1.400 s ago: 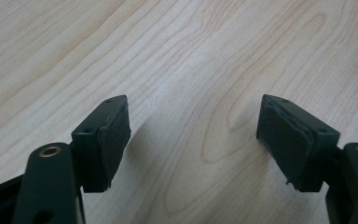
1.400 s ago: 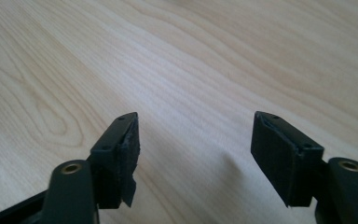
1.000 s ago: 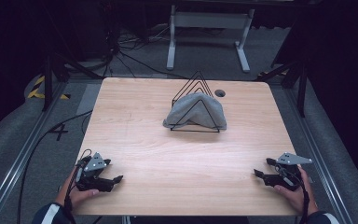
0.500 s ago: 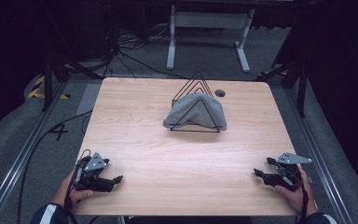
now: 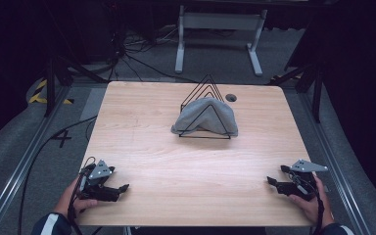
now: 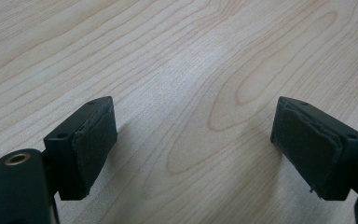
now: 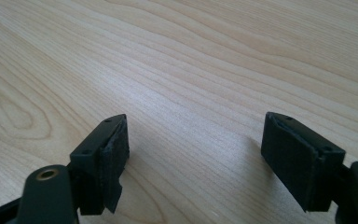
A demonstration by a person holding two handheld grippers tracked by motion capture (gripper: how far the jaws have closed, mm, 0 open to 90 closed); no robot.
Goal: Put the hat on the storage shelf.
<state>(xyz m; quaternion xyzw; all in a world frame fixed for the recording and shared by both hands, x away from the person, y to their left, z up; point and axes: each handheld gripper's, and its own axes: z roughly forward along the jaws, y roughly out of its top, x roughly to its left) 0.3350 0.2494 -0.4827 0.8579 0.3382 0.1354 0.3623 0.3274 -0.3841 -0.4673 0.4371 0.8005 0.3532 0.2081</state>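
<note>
Grey cloth (image 5: pixel 204 115) on wire rack (image 5: pixel 206 108) (high view); both grippers spread over bare wood.

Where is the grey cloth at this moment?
In the high view, the grey cloth hangs over the black wire rack on the far middle of the table, near a small round hole.

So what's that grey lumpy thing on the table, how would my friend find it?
Look at the wooden table, toward its far middle. A black wire rack of triangle frames stands there, and the grey cloth is draped over it. It's the one soft, grey thing on the table.
</note>
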